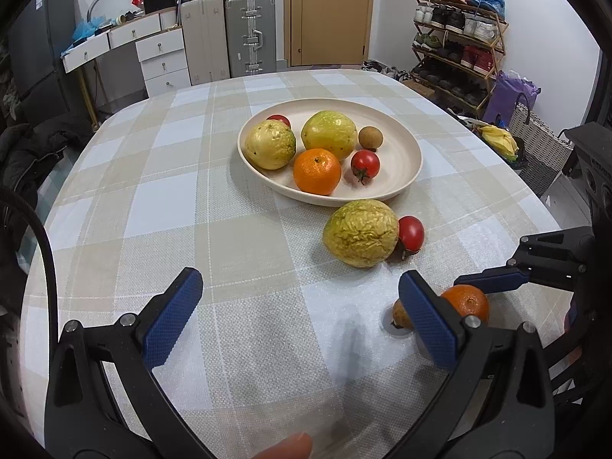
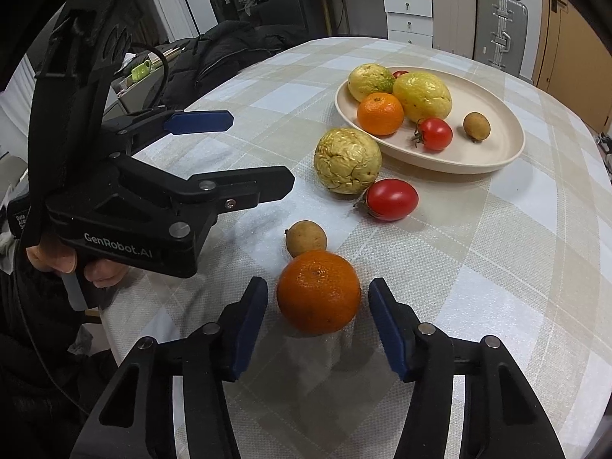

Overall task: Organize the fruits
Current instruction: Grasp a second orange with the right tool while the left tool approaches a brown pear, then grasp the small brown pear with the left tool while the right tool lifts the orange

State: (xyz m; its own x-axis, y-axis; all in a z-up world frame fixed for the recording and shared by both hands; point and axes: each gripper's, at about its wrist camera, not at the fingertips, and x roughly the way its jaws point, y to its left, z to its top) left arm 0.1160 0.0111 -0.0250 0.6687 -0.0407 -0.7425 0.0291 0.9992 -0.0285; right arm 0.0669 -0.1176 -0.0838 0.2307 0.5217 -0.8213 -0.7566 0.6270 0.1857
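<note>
On the checked tablecloth (image 1: 160, 206) sat a cream plate (image 1: 401, 145), holding two yellow-green passion fruits, an orange, two tomatoes and a longan. Near the plate's closer rim lay a wrinkled passion fruit (image 1: 361, 232), its long axis running roughly across the left wrist view, with a loose tomato (image 1: 411, 232) touching its right side. That tomato's long axis lay roughly level in the right wrist view, its stem end pointing left toward the wrinkled fruit.

Closest to the person, a second orange (image 2: 318, 291) sat with its stem dimple facing up, touching a small brown longan (image 2: 306, 238) just behind it.

The left gripper (image 1: 298, 313) hung over bare cloth, its blue pads spread wide and holding nothing. The right gripper (image 2: 317, 323) had its pads parted on either side of the near orange, with a visible gap on each side.

Only the right wrist view showed that orange whole, and the hand under the left gripper's body; in the left wrist view a finger hid much of it and the longan.
</note>
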